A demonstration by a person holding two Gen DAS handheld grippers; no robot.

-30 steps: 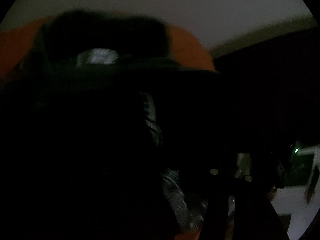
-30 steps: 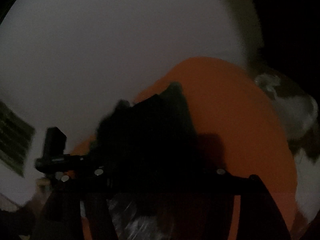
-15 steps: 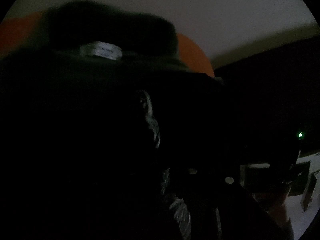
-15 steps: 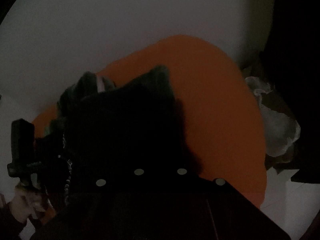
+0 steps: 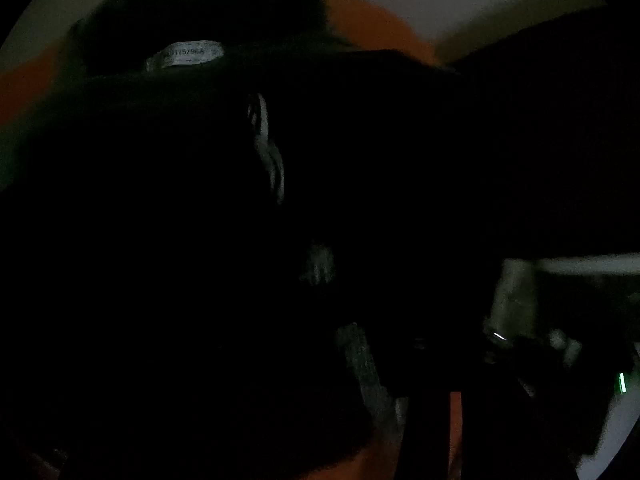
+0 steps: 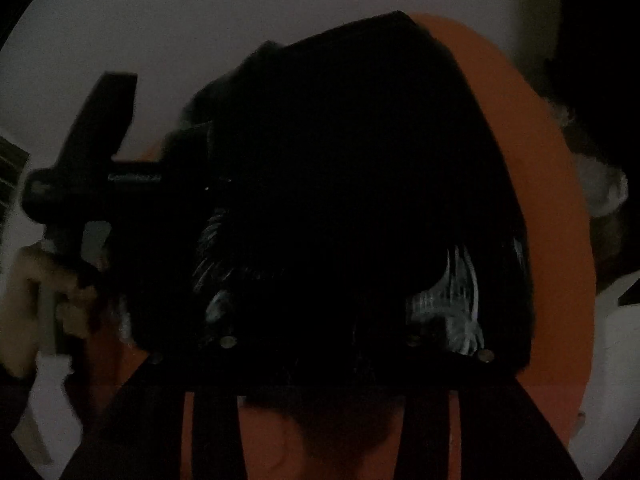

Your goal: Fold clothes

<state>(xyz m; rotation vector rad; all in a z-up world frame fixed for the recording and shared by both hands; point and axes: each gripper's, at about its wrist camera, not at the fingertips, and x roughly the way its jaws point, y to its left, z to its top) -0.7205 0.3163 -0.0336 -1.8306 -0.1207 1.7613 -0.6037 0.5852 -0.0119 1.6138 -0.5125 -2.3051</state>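
Note:
A black garment [image 6: 352,184] with a pale printed pattern lies on the orange table [image 6: 536,216]. In the left wrist view it [image 5: 224,240] fills most of the dark frame, with a white size label [image 5: 188,53] near the top. The left gripper [image 6: 192,184] reaches in from the left of the right wrist view and its tips are buried in the garment's edge. Its fingers are too dark to make out in its own view. The right gripper [image 6: 320,364] sits low at the garment's near edge, with its fingers [image 6: 212,432] spread apart and cloth lying between them.
The room is very dark. A pale wall stands behind the table. A heap of light cloth [image 6: 600,184] lies past the table's right edge. A person's hand [image 6: 44,300] holds the left gripper's handle. A green light [image 5: 621,382] glows at the right.
The right gripper has moved closer over the garment, which now looks larger and folded over. The left gripper has shifted along the garment's edge, and the label now shows more clearly.

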